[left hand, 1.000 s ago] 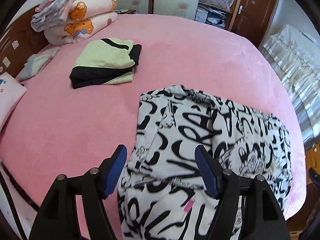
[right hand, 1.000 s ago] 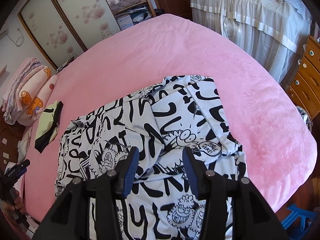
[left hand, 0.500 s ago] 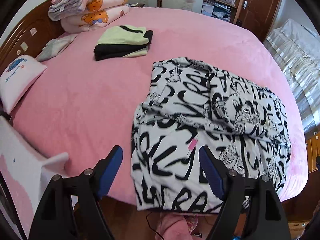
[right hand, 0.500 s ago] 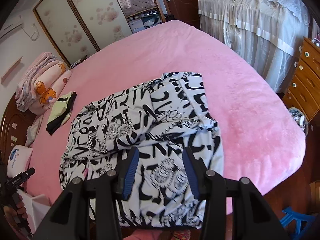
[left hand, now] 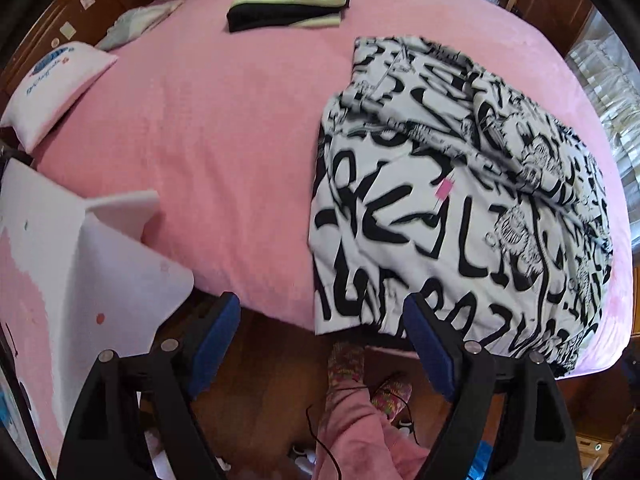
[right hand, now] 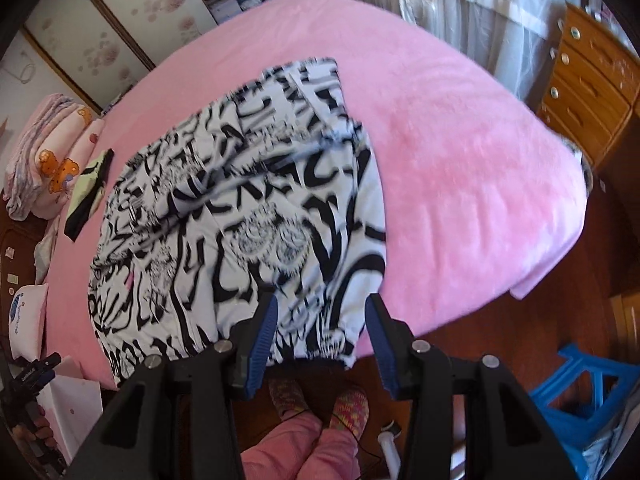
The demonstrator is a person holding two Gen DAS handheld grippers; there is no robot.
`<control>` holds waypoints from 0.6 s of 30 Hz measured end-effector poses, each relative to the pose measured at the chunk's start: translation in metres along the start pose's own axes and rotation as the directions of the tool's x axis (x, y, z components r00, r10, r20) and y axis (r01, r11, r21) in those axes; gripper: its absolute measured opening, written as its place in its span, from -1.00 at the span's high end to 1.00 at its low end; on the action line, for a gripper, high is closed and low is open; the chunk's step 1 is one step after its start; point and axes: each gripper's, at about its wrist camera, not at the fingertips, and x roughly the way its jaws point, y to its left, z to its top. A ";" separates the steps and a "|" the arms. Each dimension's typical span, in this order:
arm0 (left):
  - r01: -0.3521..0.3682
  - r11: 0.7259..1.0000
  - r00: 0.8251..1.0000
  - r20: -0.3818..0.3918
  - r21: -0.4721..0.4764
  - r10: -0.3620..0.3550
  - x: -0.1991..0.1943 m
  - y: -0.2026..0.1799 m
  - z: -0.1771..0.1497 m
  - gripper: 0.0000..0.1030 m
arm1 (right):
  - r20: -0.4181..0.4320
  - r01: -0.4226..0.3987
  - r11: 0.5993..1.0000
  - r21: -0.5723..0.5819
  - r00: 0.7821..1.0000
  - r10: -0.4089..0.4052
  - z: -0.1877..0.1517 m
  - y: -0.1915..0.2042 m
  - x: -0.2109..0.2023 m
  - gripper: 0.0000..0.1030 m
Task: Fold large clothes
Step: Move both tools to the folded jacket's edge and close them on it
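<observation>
Left tool opening, right tool apart, both empty, garment beyond fingertips

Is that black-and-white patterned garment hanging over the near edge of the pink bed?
Yes, the black-and-white patterned garment drapes past the near edge of the pink bed, above the wooden floor.

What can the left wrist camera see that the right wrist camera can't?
Only the left wrist view shows the left gripper, its jaws opening with nothing between them, and a white board beside the bed.

Only the right wrist view shows the right gripper, open and empty, a wooden dresser, a blue stool and white curtains.

Both show the black-and-white garment on the pink bed, the folded green-and-black clothes, and the person's patterned slippers.
</observation>
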 end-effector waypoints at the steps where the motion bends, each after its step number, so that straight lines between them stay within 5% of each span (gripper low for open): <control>1: 0.010 1.000 1.000 -0.017 0.000 -0.010 0.007 0.002 -0.003 -0.60 | -0.027 0.000 1.000 0.012 1.000 0.000 -0.005 -0.002 0.005 0.12; 11: 0.066 0.998 0.982 -0.178 -0.003 -0.065 0.078 0.011 -0.022 -0.63 | -0.158 -0.035 0.977 0.210 0.985 0.069 -0.037 -0.017 0.059 0.12; 18: 0.167 0.981 0.949 -0.253 -0.097 -0.186 0.126 0.012 -0.023 -0.63 | -0.187 -0.047 0.904 0.425 0.972 0.139 -0.046 -0.041 0.089 0.11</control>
